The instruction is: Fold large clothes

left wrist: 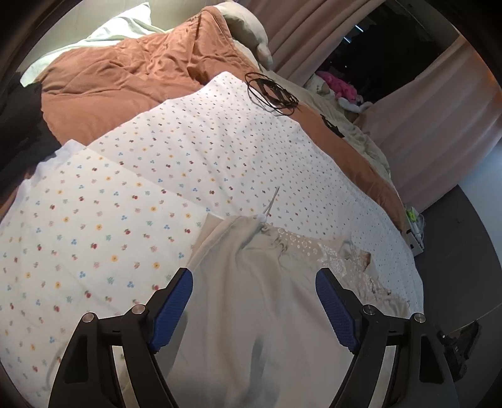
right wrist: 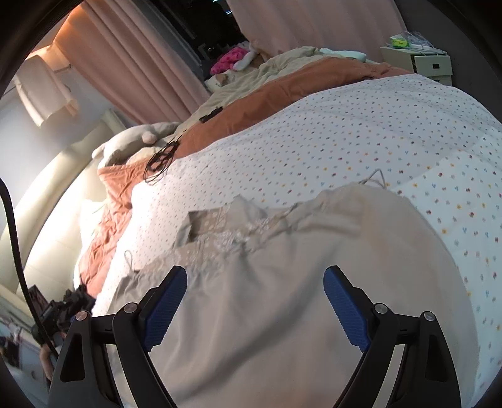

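Observation:
A large beige garment (left wrist: 257,301) with thin straps and a lace top panel (left wrist: 317,251) lies spread on a white flower-print quilt (left wrist: 131,201). My left gripper (left wrist: 254,279) is open just above the garment, blue pads wide apart, holding nothing. In the right wrist view the same garment (right wrist: 282,298) fills the lower middle, its lace panel (right wrist: 229,235) and strap (right wrist: 375,177) toward the far side. My right gripper (right wrist: 254,277) is open above the cloth and empty.
An orange duvet (left wrist: 125,78) and pillows (left wrist: 244,25) lie beyond the quilt. A coil of black cable (left wrist: 271,92) rests at the quilt's far edge. Pink curtains (right wrist: 135,62) hang behind. A bedside cabinet (right wrist: 420,61) stands at the far right. The other gripper (right wrist: 62,310) shows at lower left.

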Demonstrator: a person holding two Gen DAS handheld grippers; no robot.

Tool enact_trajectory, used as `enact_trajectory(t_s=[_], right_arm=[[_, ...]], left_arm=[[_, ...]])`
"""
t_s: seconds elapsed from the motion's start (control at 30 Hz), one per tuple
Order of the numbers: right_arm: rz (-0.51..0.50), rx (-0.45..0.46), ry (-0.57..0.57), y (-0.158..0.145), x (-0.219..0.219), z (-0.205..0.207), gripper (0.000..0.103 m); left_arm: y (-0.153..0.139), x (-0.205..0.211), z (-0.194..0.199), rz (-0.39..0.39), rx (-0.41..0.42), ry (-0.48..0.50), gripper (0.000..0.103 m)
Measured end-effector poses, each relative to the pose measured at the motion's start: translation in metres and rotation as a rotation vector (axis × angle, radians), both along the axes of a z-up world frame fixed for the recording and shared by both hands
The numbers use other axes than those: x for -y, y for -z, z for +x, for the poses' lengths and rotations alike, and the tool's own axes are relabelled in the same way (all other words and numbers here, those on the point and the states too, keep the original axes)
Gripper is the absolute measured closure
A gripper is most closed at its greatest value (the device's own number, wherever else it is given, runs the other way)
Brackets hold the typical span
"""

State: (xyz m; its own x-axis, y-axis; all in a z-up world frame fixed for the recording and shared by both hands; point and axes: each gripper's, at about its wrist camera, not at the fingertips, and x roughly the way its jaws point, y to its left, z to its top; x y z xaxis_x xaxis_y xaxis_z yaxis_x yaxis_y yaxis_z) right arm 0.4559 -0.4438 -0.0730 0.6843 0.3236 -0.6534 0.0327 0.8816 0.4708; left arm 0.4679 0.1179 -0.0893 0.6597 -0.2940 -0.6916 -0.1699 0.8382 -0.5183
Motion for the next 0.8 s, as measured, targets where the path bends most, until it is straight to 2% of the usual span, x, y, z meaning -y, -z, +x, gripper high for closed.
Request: enact_trajectory(t_s=[0.27,0.5,0.8], right_arm=[[-0.007,-0.006,-0.032,-0.012,-0.018,-0.054,0.014],[-0.022,-0.011,-0.056,-0.022,-0.032,-0.1,0.018],[-0.044,-0.03,-0.078,-0.021,-0.062,-0.145,0.023]], left_arm=[[-0.019,0.006,-0.056,0.063,-0.019,0.013,0.032],[-0.034,0.009,-0.107,0.083,-0.008,0.019,0.032],[-0.019,-0.008,-0.153,0.051,-0.023,0.018,0.033]])
